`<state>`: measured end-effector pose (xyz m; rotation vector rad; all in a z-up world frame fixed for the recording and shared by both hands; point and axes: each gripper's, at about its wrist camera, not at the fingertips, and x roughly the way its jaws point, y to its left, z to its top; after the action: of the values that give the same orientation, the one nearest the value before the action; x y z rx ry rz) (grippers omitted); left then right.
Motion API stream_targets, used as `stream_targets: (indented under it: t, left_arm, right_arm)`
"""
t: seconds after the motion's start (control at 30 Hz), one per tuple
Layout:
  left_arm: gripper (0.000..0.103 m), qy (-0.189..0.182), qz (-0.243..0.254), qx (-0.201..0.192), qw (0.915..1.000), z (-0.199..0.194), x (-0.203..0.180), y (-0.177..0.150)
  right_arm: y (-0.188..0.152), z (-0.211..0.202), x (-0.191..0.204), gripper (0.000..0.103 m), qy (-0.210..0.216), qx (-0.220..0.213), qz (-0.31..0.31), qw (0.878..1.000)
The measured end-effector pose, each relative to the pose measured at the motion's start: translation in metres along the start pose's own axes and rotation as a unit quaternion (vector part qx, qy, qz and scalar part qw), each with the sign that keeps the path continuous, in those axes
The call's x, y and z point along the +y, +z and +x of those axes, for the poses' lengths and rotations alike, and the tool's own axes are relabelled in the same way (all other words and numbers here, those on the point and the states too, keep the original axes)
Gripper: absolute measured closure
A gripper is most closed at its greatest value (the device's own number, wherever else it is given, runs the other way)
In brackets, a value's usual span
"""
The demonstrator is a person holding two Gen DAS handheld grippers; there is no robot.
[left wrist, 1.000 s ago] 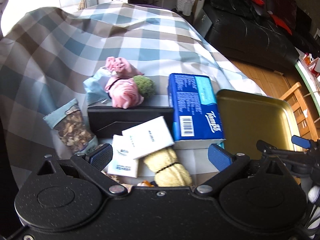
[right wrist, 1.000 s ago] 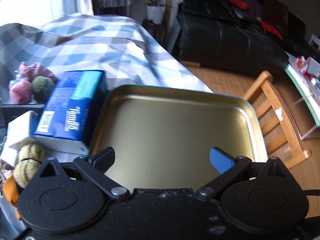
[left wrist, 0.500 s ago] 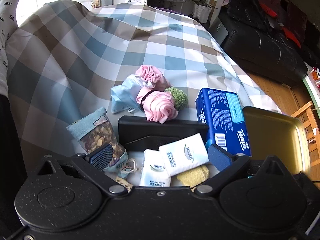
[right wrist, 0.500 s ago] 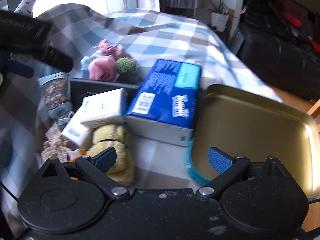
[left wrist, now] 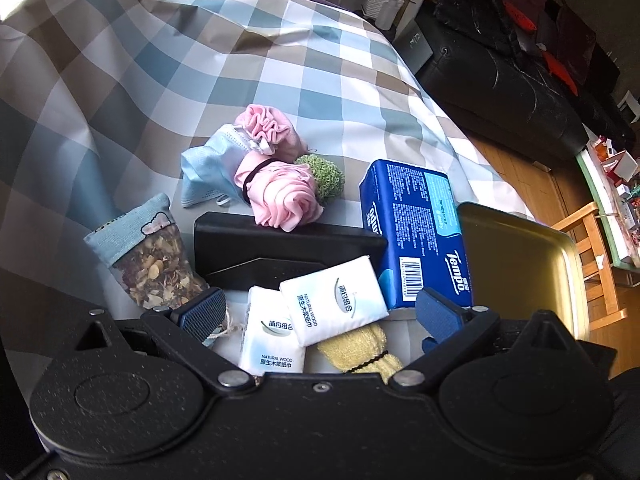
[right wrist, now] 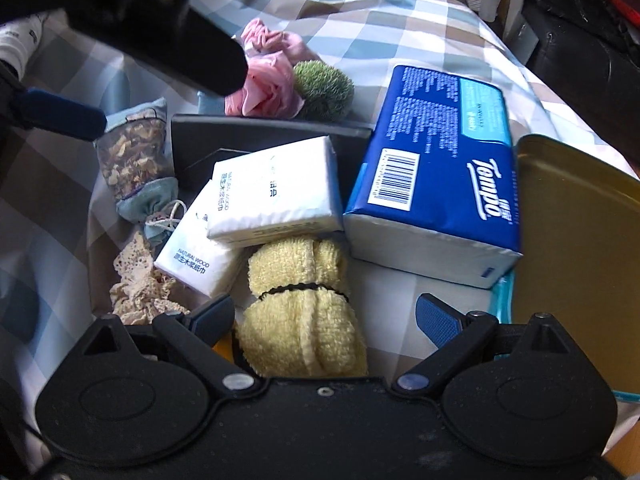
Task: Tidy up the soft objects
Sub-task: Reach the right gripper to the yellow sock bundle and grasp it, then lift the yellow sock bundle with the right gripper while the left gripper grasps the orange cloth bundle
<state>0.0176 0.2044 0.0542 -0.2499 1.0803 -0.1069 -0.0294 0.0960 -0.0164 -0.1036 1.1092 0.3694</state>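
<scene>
A heap of soft things lies on the checked cloth. My right gripper is open and hangs over a rolled yellow towel, which lies between its fingers without touching the pads. Beyond the towel are two white tissue packs, a blue Tempo pack and a gold tray. My left gripper is open above the white tissue packs, holding nothing. Farther off lie a pink cloth roll, a green ball, a blue face mask and a herb sachet.
A black box sits under the tissue packs. A piece of lace lies at the left near the sachet. The cloth falls off at the right, where a wooden chair and a black sofa stand.
My right gripper has swung left and down, from over the gold tray to over the yellow towel. My left gripper has drifted a little left, towards the tissue packs. Both stayed open.
</scene>
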Motion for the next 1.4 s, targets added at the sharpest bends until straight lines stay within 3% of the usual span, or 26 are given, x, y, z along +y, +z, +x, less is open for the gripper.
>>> stream_targets:
  t: [0.17,0.33,0.4,0.57,0.83,1.07,1.4]
  left_arm:
    - [0.006,-0.005,-0.007,0.004,1.0000,0.003,0.001,-0.001]
    - [0.007,-0.010,-0.004,0.011,0.9999,0.008,-0.001,-0.003]
    - [0.008,-0.016,-0.007,0.013,0.9998,0.010,-0.001,-0.005]
    - [0.009,-0.031,-0.026,0.022,0.9990,0.015,0.004,-0.007]
    - [0.009,-0.007,-0.005,0.020,0.9998,0.022,-0.006,-0.019]
    - [0.009,0.011,0.016,0.029,0.9994,0.032,-0.018,-0.028]
    - [0.009,0.009,0.041,0.053,0.9977,0.035,-0.034,-0.069]
  right_arm:
    - [0.001,0.015,0.001,0.008,-0.003,0.016,-0.002,1.000]
    - [-0.002,0.019,-0.001,0.031,-0.015,0.026,-0.017,0.999]
    - [-0.004,0.014,-0.001,0.055,-0.007,0.026,-0.024,0.999]
    - [-0.014,-0.002,-0.004,0.058,-0.006,0.025,-0.033,0.999]
    - [-0.039,-0.034,-0.022,0.058,0.000,0.016,-0.029,0.999]
    - [-0.067,-0.050,-0.049,0.058,-0.005,0.021,0.010,1.000]
    - [-0.066,-0.057,-0.067,0.058,-0.012,-0.001,0.045,0.999]
